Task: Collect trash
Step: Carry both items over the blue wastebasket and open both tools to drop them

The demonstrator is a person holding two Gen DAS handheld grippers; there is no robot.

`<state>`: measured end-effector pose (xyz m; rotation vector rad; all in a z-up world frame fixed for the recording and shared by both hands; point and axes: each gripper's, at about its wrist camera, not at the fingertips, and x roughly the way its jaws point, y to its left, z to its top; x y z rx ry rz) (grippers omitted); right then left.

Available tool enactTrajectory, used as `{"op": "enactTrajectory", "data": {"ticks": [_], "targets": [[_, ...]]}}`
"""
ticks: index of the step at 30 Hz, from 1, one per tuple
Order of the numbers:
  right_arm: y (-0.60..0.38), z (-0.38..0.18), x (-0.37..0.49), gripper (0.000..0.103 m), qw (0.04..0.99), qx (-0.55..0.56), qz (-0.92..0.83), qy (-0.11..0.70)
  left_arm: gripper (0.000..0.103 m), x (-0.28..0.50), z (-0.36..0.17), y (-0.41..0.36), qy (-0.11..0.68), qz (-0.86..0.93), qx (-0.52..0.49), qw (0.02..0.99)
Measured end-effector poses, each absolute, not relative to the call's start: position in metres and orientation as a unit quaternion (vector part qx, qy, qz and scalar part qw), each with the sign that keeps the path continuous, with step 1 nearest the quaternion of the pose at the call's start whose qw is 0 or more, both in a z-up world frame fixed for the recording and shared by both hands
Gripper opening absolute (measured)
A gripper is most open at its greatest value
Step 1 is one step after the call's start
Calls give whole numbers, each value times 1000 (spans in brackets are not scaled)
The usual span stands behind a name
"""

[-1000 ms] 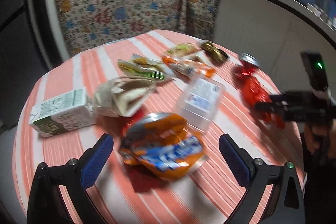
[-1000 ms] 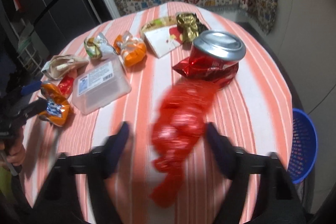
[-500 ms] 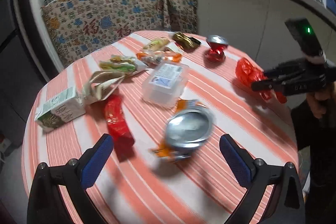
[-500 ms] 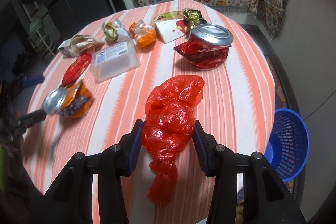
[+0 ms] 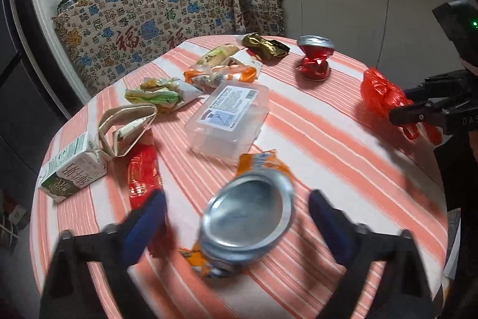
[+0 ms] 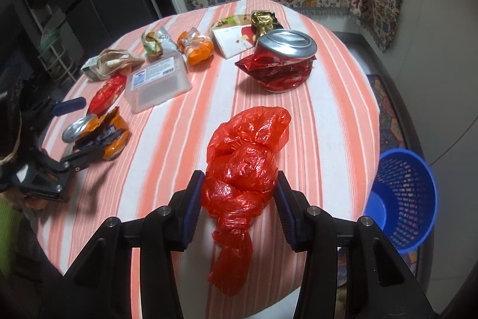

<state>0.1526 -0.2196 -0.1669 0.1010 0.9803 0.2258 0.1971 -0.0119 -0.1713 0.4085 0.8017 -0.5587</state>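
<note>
A crushed orange drink can [image 5: 248, 217] lies on the striped table [image 5: 328, 154], its silver end facing the left wrist camera. My left gripper [image 5: 236, 217] straddles it with the jaws closing; both blue pads stand clear of the can. The same can [image 6: 101, 133] and left gripper [image 6: 79, 133] show at the left of the right wrist view. My right gripper [image 6: 239, 199] is shut on a crumpled red plastic bag [image 6: 248, 151], whose knotted tail hangs below the pads. In the left wrist view that bag [image 5: 379, 91] and the right gripper [image 5: 409, 109] sit at the table's right edge.
A blue mesh basket [image 6: 400, 193] stands on the floor right of the table. On the cloth lie a crushed red can [image 6: 283, 62], a clear plastic box [image 5: 230, 115], a milk carton [image 5: 71, 169], a red wrapper [image 5: 143, 169] and several snack wrappers farther back.
The left gripper has come in over the orange can and its jaws have narrowed around it. The right jaws drew in onto the red bag and now hold it steady.
</note>
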Motion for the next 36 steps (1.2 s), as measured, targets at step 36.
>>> {"op": "enactTrajectory", "data": {"ticks": [36], "targets": [[-553,-200,162,47,839,165,3,518,38,219,-187,-416,458,-410,123,779]]}}
